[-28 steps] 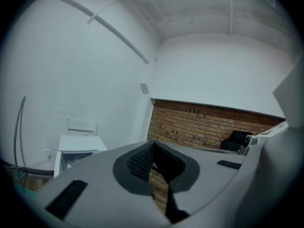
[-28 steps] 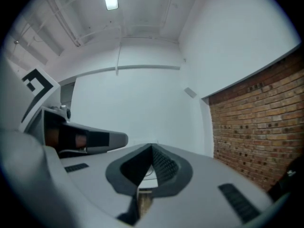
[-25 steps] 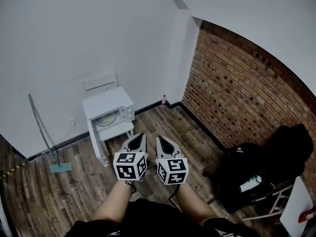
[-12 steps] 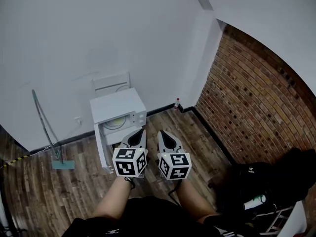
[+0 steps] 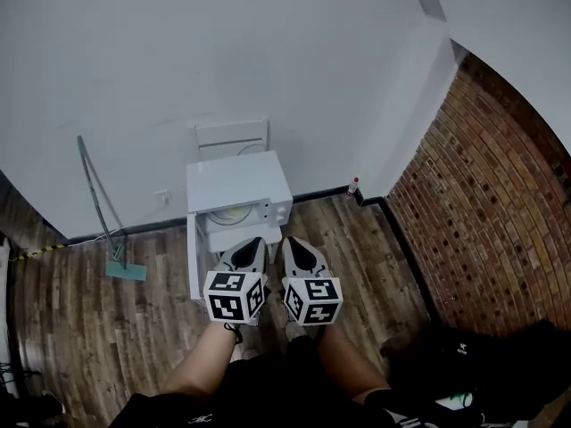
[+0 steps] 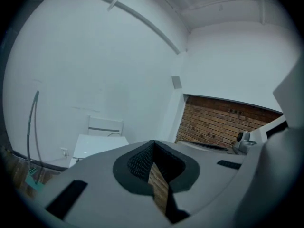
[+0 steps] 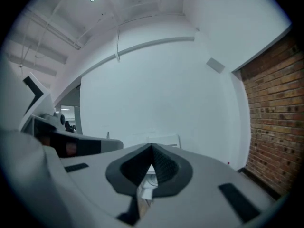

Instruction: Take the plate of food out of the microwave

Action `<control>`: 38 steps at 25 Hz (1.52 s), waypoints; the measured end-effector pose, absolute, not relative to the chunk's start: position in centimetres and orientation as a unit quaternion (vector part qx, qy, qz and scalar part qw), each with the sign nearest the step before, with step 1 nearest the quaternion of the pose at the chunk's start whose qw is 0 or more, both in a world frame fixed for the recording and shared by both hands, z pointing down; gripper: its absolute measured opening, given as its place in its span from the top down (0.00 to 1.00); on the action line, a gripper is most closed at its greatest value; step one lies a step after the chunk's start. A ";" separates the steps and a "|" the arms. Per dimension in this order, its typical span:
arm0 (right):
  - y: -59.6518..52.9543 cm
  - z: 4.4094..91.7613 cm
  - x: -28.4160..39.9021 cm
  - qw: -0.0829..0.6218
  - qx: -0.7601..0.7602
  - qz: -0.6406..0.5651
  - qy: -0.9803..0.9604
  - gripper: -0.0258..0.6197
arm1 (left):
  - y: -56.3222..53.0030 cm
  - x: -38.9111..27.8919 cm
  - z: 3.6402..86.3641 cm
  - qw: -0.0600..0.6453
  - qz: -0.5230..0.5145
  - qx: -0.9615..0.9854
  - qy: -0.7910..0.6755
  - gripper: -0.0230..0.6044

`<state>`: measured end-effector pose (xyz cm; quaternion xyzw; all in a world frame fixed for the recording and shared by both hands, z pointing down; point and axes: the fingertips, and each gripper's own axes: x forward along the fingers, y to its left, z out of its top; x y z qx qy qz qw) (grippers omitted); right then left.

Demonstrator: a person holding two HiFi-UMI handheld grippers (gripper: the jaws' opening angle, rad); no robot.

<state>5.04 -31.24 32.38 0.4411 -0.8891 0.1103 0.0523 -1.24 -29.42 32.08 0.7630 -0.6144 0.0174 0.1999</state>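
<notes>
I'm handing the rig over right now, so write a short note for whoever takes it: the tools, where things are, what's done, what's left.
Left tool: shut, empty, short of the microwave.
Right tool: shut, empty, beside the left one.
White box-shaped microwave: on the wooden floor against the white wall, with its door swung open.
Pale round plate: inside the cavity. The food on it is too small to make out.
Done: door open.
Left: open a tool, reach in, grip the plate and bring it out.
</notes>
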 end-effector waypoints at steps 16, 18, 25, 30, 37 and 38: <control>-44.4 36.1 0.0 0.070 0.256 0.126 -0.956 0.94 | -38.6 -6.4 37.0 0.235 -0.021 0.608 -0.758 0.96; -45.0 38.0 -0.3 0.081 0.240 0.134 -0.958 0.94 | -38.8 -6.5 38.6 0.244 -0.023 0.593 -0.767 0.96; -44.7 49.3 -3.4 0.163 0.201 0.151 -0.954 0.94 | -39.3 -8.5 48.2 0.284 -0.018 0.562 -0.777 0.96; -44.7 58.7 -5.3 0.191 0.184 0.137 -0.954 0.94 | -39.2 -10.7 57.7 0.300 -0.003 0.556 -0.775 0.96; -48.3 70.2 -8.2 0.182 0.196 0.153 -0.951 0.94 | -40.3 -14.3 68.7 0.310 0.001 0.547 -0.778 0.96; -48.9 71.6 -8.5 0.177 0.203 0.174 -0.947 0.94 | -40.6 -14.5 69.8 0.311 0.001 0.547 -0.777 0.96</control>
